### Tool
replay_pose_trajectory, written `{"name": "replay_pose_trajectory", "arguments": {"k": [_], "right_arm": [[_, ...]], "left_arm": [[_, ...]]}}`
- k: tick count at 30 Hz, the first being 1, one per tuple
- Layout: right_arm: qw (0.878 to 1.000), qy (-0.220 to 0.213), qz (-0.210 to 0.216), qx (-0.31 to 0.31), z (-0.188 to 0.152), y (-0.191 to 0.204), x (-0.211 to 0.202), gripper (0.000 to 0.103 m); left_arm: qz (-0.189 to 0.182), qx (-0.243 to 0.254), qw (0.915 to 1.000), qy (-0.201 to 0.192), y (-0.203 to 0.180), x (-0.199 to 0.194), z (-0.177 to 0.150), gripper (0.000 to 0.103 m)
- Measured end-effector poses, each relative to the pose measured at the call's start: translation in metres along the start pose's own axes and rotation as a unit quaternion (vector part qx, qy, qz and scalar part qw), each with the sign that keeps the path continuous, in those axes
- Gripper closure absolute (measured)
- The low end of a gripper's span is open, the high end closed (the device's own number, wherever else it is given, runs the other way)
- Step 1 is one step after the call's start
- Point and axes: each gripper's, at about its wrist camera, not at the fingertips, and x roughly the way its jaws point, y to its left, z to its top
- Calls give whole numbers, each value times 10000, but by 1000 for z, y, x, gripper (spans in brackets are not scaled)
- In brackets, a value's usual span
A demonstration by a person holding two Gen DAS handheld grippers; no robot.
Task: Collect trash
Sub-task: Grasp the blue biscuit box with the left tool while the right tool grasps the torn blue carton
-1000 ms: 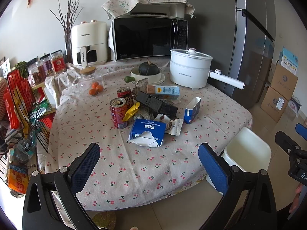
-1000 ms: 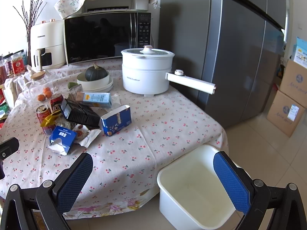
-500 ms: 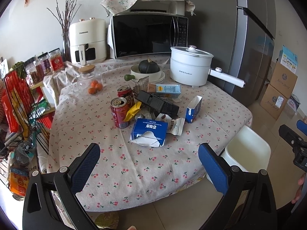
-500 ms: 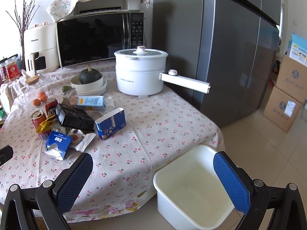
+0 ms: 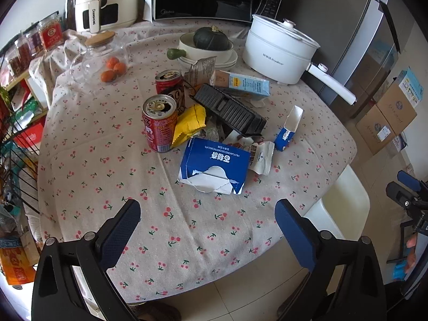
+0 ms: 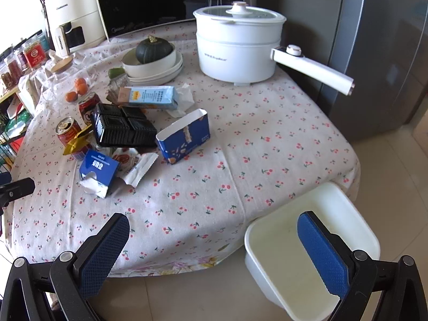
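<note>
Above the near edge of the table (image 5: 88, 160), left gripper (image 5: 207, 222) wide apart, holding nothing. Right gripper (image 6: 214, 236) likewise spread and empty, over the table corner beside the white bin (image 6: 315, 240) on the floor. Farther in on the table: torn blue box (image 5: 214, 164), two red cans (image 5: 159, 123), yellow wrapper (image 5: 190, 123), black tray (image 5: 230, 109), small blue carton (image 6: 184, 136).

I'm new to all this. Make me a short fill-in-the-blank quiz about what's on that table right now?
1. The squash sits in a white ____.
2. The two red cans stand upright, and their tops are ____.
3. The white bin stands on the ____, beside the table.
4. Both tools, left and right, hold ____.

Missing words: bowl; open; floor; nothing
</note>
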Motion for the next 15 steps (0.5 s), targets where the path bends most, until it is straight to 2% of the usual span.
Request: {"name": "replay_pose_trajectory", "arguments": {"k": [2, 5, 7, 11, 15], "right_arm": [[9998, 174, -28, 32, 5, -6, 17, 0], [9990, 388, -6, 224, 3, -17, 41, 0], [9975, 649, 21, 283, 3, -23, 56, 0], [9970, 739, -113, 223, 9, -29, 69, 0], [9973, 695, -214, 127, 14, -32, 75, 0]], "left_arm": [[-102, 110, 9998, 164, -5, 22, 1, 2], [16, 329, 9989, 332, -12, 55, 5, 2], [64, 304, 9984, 476, -13, 74, 11, 2], [186, 417, 9979, 459, -22, 97, 25, 1], [496, 632, 9949, 618, -29, 124, 34, 1]]}}
